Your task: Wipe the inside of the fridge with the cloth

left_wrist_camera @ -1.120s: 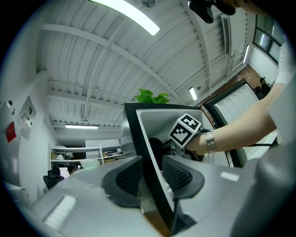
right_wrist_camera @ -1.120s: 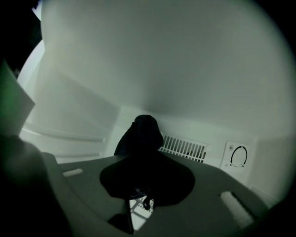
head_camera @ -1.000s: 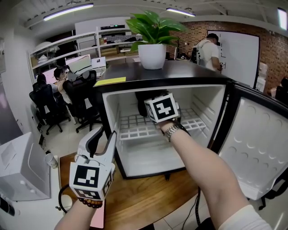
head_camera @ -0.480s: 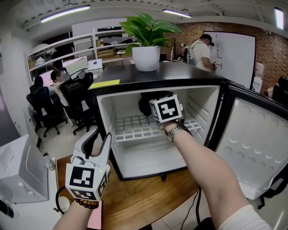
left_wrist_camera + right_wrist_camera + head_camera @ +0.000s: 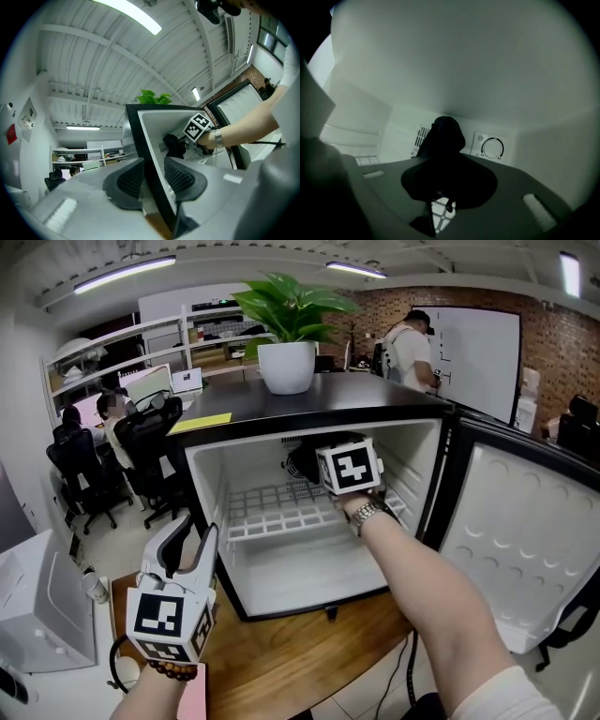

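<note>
Right hand-held gripper point(image 5: 447, 161): pinched tight on the dark cloth point(image 5: 302, 463).
Cloth: inside the fridge point(image 5: 309, 418), at its back wall, above the wire shelf point(image 5: 272, 507).
Left hand-held gripper point(image 5: 192, 535): clamping the fridge's left front edge.

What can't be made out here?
- Right gripper tips: head view, its marker cube hides them.
- Whether the cloth touches the back wall of the fridge: right gripper view, the dark cloth blocks the contact.
- Dial markings: right gripper view, too small and dim.
- Wire shelf: right gripper view, mostly behind the jaws.
</note>
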`<state>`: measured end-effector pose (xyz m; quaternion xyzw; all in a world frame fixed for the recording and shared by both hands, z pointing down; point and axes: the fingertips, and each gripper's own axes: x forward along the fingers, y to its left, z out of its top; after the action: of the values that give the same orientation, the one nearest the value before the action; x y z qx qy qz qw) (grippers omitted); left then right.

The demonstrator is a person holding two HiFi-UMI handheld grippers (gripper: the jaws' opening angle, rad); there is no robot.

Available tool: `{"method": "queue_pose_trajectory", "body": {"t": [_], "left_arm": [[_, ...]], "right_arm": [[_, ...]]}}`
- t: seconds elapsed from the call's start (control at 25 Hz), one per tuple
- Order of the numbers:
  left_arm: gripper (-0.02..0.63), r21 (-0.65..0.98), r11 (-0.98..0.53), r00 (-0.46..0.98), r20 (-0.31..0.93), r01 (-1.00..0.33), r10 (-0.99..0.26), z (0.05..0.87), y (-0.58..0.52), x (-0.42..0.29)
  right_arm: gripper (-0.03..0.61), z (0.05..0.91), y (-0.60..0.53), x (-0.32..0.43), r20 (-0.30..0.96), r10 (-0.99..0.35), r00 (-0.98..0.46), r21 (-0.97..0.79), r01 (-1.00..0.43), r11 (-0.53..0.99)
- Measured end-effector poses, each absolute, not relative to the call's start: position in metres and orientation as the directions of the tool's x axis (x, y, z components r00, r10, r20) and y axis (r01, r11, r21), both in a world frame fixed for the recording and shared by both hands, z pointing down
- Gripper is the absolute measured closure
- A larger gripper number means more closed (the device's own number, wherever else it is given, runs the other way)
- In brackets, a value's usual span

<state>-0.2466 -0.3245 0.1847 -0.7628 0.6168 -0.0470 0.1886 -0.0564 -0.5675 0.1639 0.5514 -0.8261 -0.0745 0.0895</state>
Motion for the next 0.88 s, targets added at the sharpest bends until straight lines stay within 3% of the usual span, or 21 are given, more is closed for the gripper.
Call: {"method": "queue_pose_trajectory", "body": {"t": [0.4, 0.88], "left_arm": [[0.469, -0.336, -0.166, 0.232, -0.165, -0.927, -0.959, 0.184, -0.324, -0.246], [0.469, -0.333, -0.166, 0.231, -0.167, -0.928, -0.959, 0.184, -0.324, -0.245]], "right_arm": [[0.505, 0.18, -0.576, -0.008, 0.13, -0.96, -0.249, 0.161, -0.95, 0.268], [0.505, 0.169, -0.575, 0.041, 0.106, -0.994, -0.035, 0.116, -0.992, 0.048]]}}
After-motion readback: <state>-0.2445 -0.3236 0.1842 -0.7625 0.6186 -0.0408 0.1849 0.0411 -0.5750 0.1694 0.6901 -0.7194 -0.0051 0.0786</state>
